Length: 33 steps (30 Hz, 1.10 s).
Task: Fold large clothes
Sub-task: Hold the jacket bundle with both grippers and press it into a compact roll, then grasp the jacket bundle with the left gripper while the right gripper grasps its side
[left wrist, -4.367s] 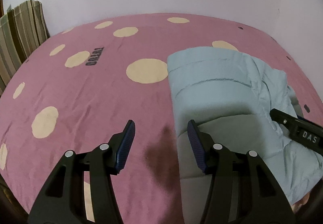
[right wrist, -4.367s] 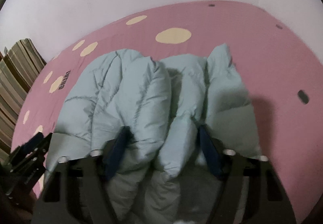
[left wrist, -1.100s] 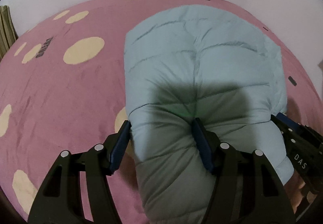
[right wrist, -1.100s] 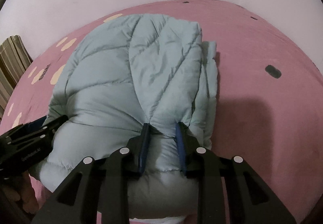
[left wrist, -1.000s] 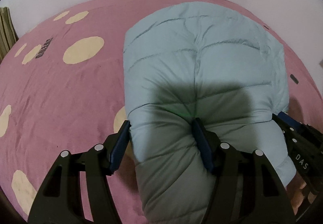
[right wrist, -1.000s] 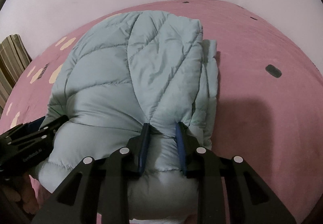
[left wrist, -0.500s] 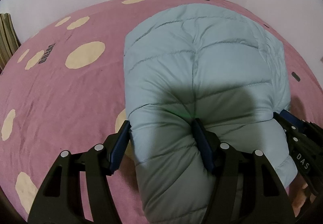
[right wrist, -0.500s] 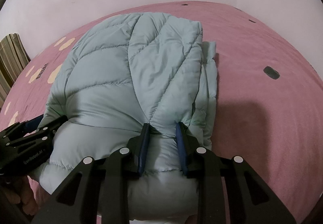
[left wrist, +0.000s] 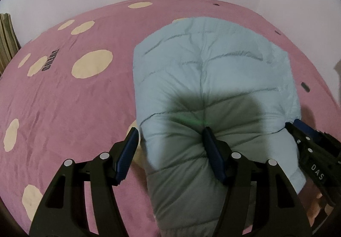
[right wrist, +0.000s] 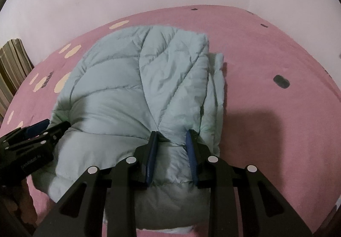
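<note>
Jacket (left wrist: 213,79) now folded into one puffy bundle, centre-right of left view, lying on the bed (left wrist: 64,109); 4 s back it was half open. My left tool (left wrist: 170,149) straddles near-left corner, wide; right tool (right wrist: 171,143) stays clamped on near hem. Fold looks nearly done, release next.

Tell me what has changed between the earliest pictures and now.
The light blue puffer jacket was folded over into a compact bundle. The left hand-held gripper, then free, now straddles its near edge; the right hand-held gripper narrowed onto a fold. The pink spotted bedsheet lies unchanged.
</note>
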Available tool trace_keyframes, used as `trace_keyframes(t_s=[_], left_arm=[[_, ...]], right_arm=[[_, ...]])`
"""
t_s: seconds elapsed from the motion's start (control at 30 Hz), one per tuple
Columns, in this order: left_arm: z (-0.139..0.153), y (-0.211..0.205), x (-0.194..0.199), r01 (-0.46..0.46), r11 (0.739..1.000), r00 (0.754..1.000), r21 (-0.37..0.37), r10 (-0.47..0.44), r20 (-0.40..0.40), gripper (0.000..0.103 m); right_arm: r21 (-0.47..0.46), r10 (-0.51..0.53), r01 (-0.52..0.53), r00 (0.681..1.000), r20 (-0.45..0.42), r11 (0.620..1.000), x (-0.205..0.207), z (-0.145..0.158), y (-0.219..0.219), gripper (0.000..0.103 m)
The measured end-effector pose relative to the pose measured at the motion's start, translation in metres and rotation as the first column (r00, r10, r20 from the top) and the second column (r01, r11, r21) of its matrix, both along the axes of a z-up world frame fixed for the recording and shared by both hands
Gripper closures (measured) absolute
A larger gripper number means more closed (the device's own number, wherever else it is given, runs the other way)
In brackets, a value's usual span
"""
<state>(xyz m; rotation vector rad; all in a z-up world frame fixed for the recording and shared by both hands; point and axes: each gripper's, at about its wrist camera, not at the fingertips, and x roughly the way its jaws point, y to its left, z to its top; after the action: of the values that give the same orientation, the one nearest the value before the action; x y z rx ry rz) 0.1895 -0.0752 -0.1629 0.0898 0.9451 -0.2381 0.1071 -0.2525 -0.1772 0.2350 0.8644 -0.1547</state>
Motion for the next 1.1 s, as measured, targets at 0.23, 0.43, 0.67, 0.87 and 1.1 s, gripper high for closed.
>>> trace_keyframes(t_s=[0.23,0.43,0.67,0.87,1.1], left_arm=[[0.03,0.001,0.026,-0.023,0.999,0.999,-0.033,0.025,0.046,0.041],[0.03,-0.015,0.064,-0.039,0.999,0.999,-0.015,0.04,0.034,0.041],[-0.003,-0.031,0.095,-0.044,0.998,0.999,0.043,0.045,-0.013,0.037],[-0.029,-0.033,0.105,-0.046,0.998,0.998,0.039,0.048,-0.05,0.033],[-0.034,-0.029,0.106,-0.052,0.998,0.997,0.018,0.053,-0.056,0.03]], right_arm=[[0.009,-0.02,0.019,0.997,0.074,1.0,0.011,0.038,-0.013,0.075],[-0.006,-0.037,0.038,0.994,0.104,0.999,0.065,0.06,-0.019,0.075],[-0.032,-0.043,0.043,0.999,-0.024,0.999,0.12,0.017,-0.021,0.075],[0.012,-0.047,0.048,0.997,-0.061,0.999,0.131,-0.02,-0.028,0.075],[0.042,-0.056,0.057,0.997,-0.046,0.997,0.132,-0.023,-0.035,0.075]])
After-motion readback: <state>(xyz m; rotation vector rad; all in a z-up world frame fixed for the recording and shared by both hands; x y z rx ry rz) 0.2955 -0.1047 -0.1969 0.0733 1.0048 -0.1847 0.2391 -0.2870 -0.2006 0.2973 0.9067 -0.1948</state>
